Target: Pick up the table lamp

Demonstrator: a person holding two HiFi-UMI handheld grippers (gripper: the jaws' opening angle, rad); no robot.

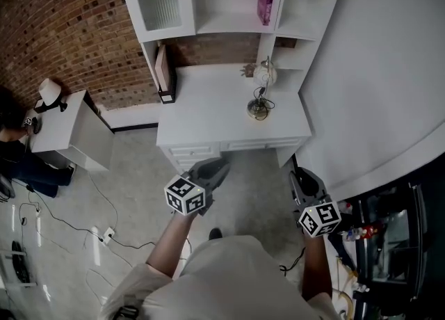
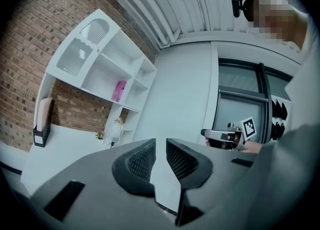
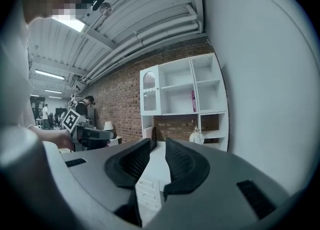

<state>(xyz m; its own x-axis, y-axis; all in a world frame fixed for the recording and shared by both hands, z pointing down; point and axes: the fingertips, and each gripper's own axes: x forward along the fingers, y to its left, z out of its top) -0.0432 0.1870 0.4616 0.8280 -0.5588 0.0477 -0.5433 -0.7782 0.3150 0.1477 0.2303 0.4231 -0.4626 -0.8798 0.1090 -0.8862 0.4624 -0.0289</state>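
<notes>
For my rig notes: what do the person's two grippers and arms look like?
The left gripper and right gripper have grey bodies with dark, ribbed pads lining the jaws. Each carries a white cube printed with black square markers. The person wears a light short-sleeved shirt.

Even indoor light; ceiling strip light [image 3: 75, 23] glares; fisheye bending, dark vignetted corners; near foreground soft.
</notes>
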